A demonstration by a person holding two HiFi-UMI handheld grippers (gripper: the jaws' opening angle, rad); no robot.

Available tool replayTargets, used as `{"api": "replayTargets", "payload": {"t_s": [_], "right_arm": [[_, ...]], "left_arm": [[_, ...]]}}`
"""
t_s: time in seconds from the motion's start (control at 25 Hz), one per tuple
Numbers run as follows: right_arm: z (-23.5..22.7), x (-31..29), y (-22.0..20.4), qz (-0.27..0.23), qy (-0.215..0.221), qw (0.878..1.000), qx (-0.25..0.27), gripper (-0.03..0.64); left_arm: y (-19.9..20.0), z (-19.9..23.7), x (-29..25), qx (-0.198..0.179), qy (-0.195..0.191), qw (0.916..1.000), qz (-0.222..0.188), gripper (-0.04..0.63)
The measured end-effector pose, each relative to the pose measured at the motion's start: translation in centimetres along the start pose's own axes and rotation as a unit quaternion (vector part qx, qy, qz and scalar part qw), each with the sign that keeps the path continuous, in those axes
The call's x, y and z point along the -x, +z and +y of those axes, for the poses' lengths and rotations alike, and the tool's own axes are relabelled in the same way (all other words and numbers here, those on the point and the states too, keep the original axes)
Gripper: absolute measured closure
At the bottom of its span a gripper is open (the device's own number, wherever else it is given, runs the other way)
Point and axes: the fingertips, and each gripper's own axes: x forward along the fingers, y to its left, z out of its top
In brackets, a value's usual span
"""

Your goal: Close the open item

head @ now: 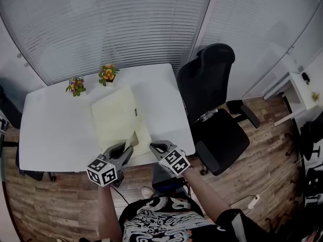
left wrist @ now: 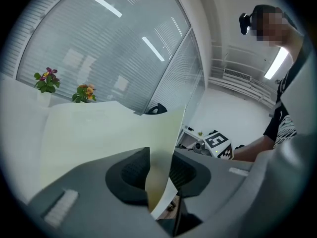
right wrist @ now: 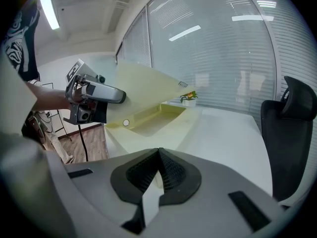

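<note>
A pale yellow folder [head: 117, 116] lies open on the white table [head: 55, 135], near its front edge. My left gripper [head: 129, 148] is shut on the near corner of the folder's cover flap [left wrist: 104, 128], which stands lifted off the table. In the left gripper view the flap runs up between the two pads [left wrist: 132, 171] of the left gripper [left wrist: 159, 170]. In the right gripper view the raised flap [right wrist: 143, 81] slopes over the folder's base [right wrist: 148, 119], with the left gripper [right wrist: 99, 94] at its edge. My right gripper [head: 153, 146] [right wrist: 159, 155] is shut and holds nothing, just right of the folder.
Two small flower pots [head: 75, 86] [head: 107, 75] stand at the table's far edge before a blind-covered glass wall. A black office chair [head: 216, 110] stands close to the table's right side. A dark box and a cable sit on the wooden floor under the front edge.
</note>
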Motion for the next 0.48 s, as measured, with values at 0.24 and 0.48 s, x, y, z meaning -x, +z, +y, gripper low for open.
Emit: {"api": "replayTargets", "payload": {"t_s": [0.24, 0.48], "right_arm": [[-0.2, 0.2, 0.1, -0.004, -0.003, 1.0, -0.004, 0.614], [-0.1, 0.3, 0.0, 0.0, -0.001, 1.0, 0.0, 0.614]], "left_arm": [[-0.8, -0.1, -1.3, -0.022, 0.005, 0.9988, 0.044, 0.5], [-1.9, 0.0, -2.2, -0.037, 0.01, 0.9952, 0.09, 0.497]]}}
